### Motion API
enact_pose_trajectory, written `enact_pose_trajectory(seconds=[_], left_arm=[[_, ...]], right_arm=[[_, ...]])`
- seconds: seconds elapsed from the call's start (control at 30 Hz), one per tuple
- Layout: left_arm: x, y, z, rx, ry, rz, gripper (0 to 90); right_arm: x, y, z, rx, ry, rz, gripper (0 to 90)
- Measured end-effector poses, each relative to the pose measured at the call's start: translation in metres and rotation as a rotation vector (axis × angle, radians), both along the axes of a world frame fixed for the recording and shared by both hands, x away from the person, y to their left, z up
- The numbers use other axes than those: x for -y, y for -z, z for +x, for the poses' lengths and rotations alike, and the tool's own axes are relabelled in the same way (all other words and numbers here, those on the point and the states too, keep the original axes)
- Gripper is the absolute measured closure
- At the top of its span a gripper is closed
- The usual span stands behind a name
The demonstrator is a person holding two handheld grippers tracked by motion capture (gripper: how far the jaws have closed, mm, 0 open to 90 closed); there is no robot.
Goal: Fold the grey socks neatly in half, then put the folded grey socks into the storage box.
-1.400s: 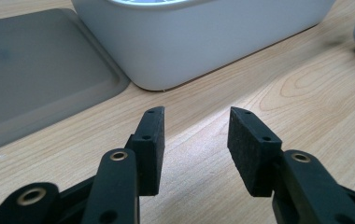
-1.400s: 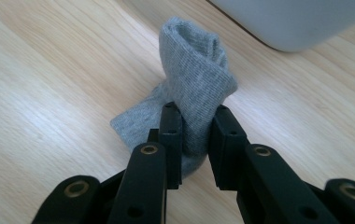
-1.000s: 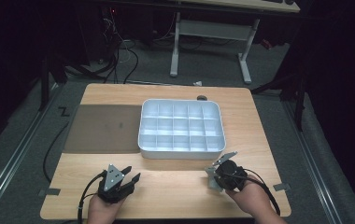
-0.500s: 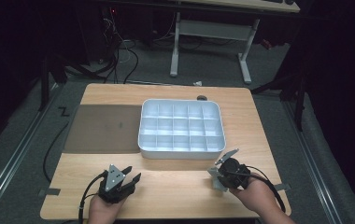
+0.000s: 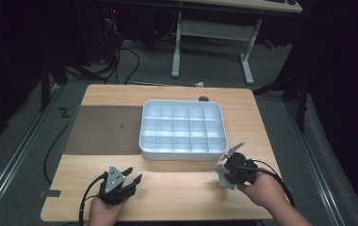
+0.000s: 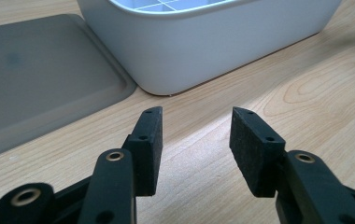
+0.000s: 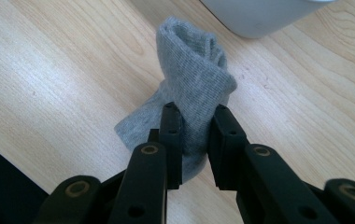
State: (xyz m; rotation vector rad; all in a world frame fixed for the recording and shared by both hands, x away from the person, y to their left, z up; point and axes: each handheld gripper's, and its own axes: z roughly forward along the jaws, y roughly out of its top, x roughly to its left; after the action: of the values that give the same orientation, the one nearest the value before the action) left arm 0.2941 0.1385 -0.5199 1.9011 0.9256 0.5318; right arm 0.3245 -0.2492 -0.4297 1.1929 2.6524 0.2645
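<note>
A: Sock [image 7: 192,100] sits pinched between the pads of the right claw [image 7: 194,116], grey and bunched, one end sticking out past the tips and the other drooping to the table [image 7: 63,70] under the jaws.

B: And the tray [image 5: 183,153]?

A: White, divided into cells, just beyond that claw's tips; in the high view the right claw [image 5: 232,165] is near its front right corner.

B: Left claw [image 6: 196,126]?

A: Jaws stand wide apart with bare wood between the pads, gripping nothing. The tray's wall is ahead of it, a flat grey mat [image 6: 35,74] ahead and to its left, touching the tray.
</note>
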Motion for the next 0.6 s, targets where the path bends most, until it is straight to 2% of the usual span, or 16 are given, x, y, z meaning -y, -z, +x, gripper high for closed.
enact_pose_trajectory(seconds=[0.23, 0.33, 0.6], left_arm=[[-0.001, 0.0, 0.0, -0.003, 0.002, -0.001, 55.6], [-0.004, -0.001, 0.001, -0.028, 0.001, -0.032, 54.2], [-0.009, -0.004, -0.001, -0.013, 0.003, -0.047, 50.5]], right_arm=[[-0.001, -0.017, 0.007, -0.007, -0.005, 0.011, 78.1], [-0.002, -0.025, 0.012, -0.009, -0.008, 0.015, 78.1], [-0.008, -0.048, 0.027, -0.011, -0.014, 0.016, 78.1]])
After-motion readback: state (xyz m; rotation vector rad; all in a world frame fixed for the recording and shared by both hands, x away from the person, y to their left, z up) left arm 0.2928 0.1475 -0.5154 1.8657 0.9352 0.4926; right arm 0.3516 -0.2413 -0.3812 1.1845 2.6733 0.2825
